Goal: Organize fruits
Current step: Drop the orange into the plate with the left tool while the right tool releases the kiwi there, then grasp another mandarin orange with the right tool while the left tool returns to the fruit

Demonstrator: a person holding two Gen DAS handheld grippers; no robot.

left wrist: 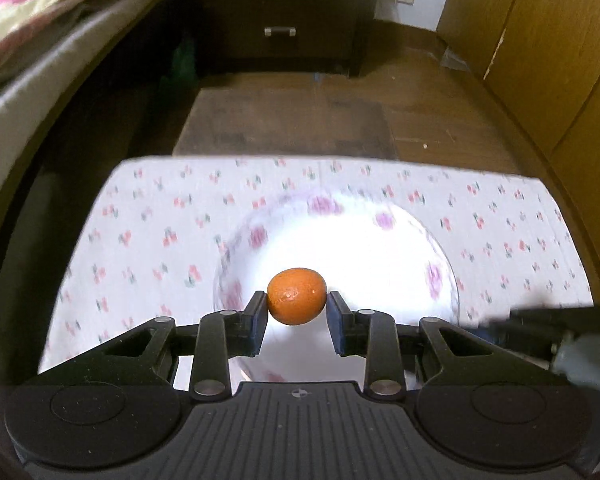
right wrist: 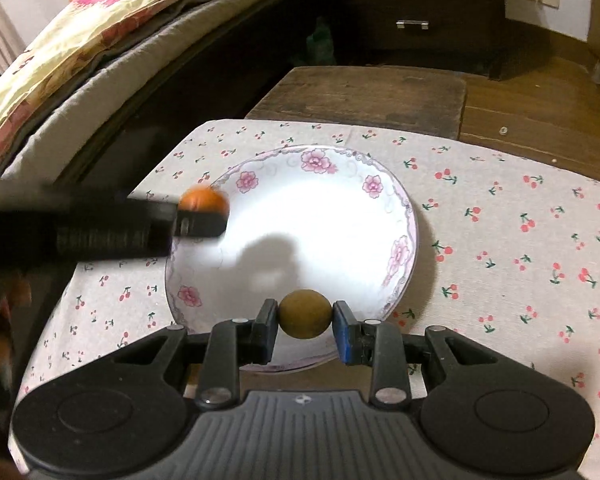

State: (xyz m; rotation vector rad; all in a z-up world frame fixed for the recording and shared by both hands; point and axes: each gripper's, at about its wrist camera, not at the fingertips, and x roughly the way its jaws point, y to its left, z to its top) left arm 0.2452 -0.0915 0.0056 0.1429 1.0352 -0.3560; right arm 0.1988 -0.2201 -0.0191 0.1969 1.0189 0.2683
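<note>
Nearest my left wrist camera is the left tool (left wrist: 297, 312), its two fingers clamped on a small orange fruit (left wrist: 297, 296), one pad against each side. I see the fruit held above the near part of a white plate (left wrist: 380, 240) with pink flowers round its rim. The plate is blurred in this view. It sits on a tabletop covered by a white cloth (left wrist: 148, 232) printed with small cherries.

From my right wrist camera, the right tool (right wrist: 305, 322) is closed on a round brownish-yellow fruit (right wrist: 305, 314), gripped between a black pad on the left and a blue pad on the right. That fruit hangs over the near rim of the same plate (right wrist: 400, 200), and it throws a shadow onto the plate's white middle. In this view the left tool (right wrist: 202, 222) reaches in from the left, blurred, with the orange fruit (right wrist: 204, 199) over the plate's far left edge. The cloth (right wrist: 500, 220) spreads out to the right of the plate.

Beyond the tabletop I see a dark wooden stool (right wrist: 360, 92), and farther off a dark chest of drawers (right wrist: 412, 8). A bed (right wrist: 80, 60) with a pink and yellow quilt runs along the left.
</note>
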